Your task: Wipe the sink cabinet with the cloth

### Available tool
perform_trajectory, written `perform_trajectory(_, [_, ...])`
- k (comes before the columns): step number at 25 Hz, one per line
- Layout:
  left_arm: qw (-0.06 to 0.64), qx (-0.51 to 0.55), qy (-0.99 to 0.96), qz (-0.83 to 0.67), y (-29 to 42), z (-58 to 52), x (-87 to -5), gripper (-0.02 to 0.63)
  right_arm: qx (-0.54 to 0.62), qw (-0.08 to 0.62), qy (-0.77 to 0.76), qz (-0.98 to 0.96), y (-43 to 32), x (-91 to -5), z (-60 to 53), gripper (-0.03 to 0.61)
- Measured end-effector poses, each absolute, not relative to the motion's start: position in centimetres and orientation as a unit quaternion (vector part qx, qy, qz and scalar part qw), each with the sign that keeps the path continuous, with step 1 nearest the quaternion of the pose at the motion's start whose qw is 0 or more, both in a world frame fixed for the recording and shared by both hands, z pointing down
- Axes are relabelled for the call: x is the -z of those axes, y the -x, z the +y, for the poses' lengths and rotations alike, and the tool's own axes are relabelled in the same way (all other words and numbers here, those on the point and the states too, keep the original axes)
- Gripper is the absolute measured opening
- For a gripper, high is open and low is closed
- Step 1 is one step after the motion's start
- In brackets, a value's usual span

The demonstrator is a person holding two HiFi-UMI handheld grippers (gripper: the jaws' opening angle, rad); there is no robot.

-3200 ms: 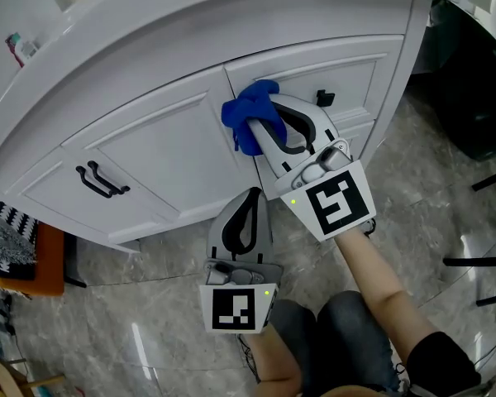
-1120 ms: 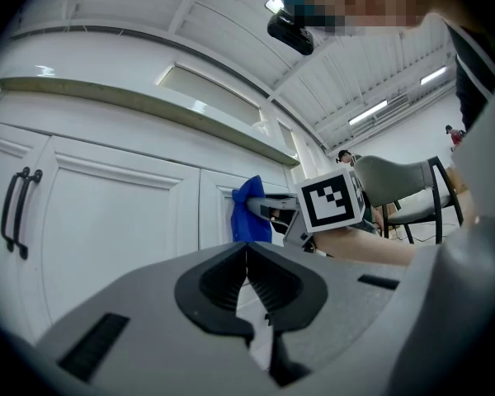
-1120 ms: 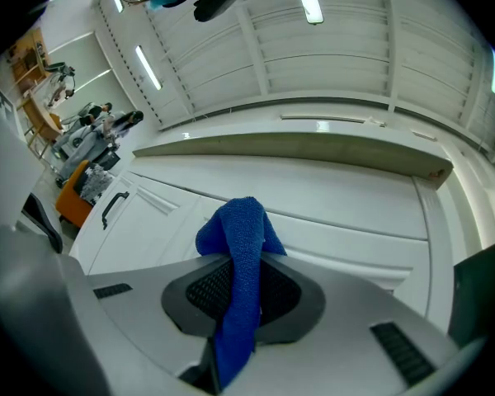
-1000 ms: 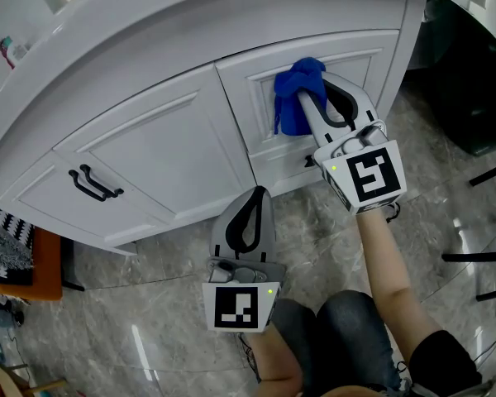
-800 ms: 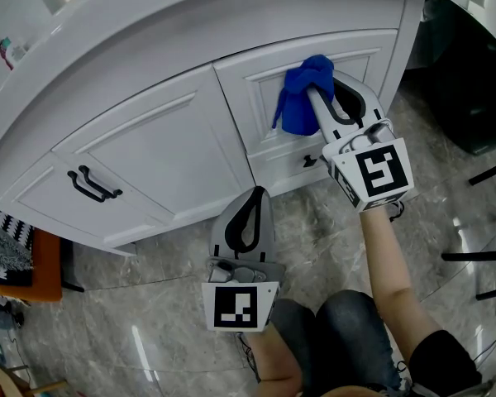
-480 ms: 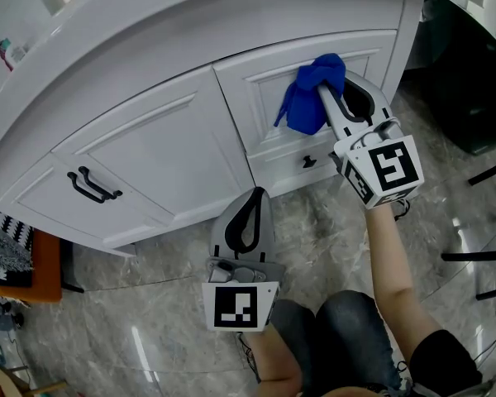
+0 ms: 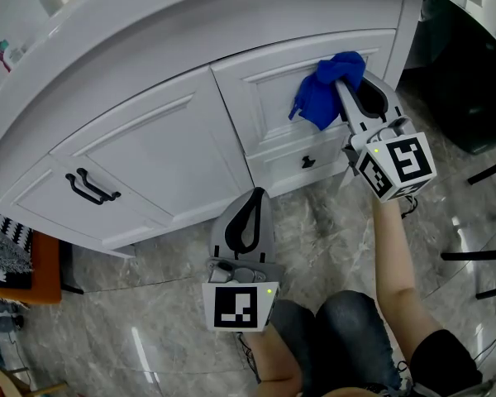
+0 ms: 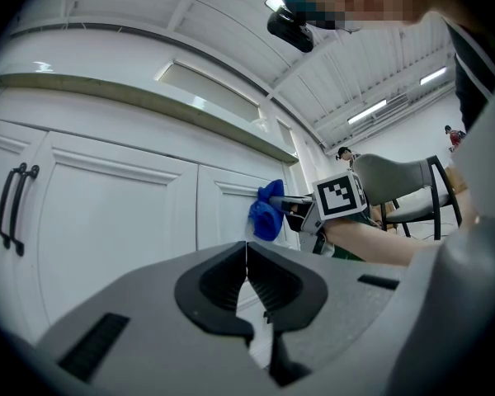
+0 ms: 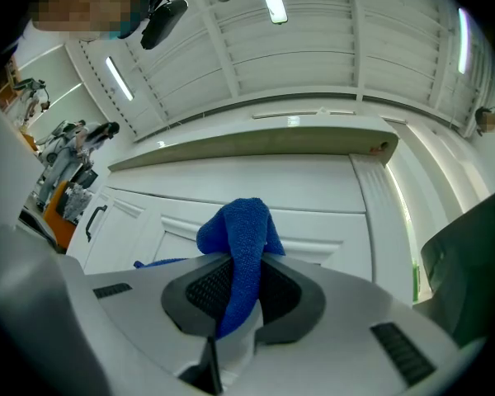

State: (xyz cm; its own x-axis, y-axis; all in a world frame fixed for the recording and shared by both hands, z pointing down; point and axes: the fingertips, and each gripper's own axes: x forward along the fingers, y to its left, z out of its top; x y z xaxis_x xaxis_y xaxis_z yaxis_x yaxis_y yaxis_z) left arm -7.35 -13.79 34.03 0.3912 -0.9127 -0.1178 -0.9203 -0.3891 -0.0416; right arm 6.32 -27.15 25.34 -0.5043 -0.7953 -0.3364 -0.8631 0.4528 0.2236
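Observation:
The white sink cabinet (image 7: 149, 147) curves across the head view. My right gripper (image 7: 345, 79) is shut on a blue cloth (image 7: 325, 94) and presses it against the upper right drawer front (image 7: 269, 85). In the right gripper view the cloth (image 9: 239, 246) bunches up between the jaws, in front of the drawer panel (image 9: 313, 238). My left gripper (image 7: 250, 197) hangs low over the floor, jaws shut and empty, pointing at the cabinet's base. From the left gripper view the cloth (image 8: 267, 214) and right gripper (image 8: 293, 213) show to the right of the door (image 8: 107, 229).
A black double handle (image 7: 89, 187) sits on the left door, and a small black knob (image 7: 307, 162) on the lower right drawer. Grey marble floor (image 7: 149, 313) lies below. Dark furniture (image 7: 471, 81) and chair legs (image 7: 479, 259) stand at the right. The person's knees (image 7: 339, 337) are at the bottom.
My right gripper has swept the blue cloth rightwards across the cabinet, from the door seam to the right part of the upper drawer front. The left gripper has stayed in place.

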Motion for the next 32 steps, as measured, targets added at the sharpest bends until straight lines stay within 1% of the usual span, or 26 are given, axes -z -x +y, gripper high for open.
perform_trajectory(8, [0.049,-0.037,0.829,0.557,7.9,-13.8,-34.0,0.006,-0.169,0.102,0.503,0.841,-7.7,-25.5,-27.5,0.06])
perform_trajectory(13, [0.049,-0.039,0.83,0.554,7.6,-13.9,-34.1,0.006,-0.19,0.081,0.55,0.809,-10.8,-26.0,-28.3,0.06])
perform_trajectory(18, [0.05,-0.033,0.833,0.55,6.9,-14.2,-34.3,0.006,-0.217,0.055,0.548,0.806,-11.0,-26.1,-28.5,0.06])
perform_trajectory(32, [0.056,-0.005,0.83,0.554,6.1,-13.9,-34.7,0.006,-0.233,0.047,0.554,0.798,-12.0,-25.9,-28.5,0.06])
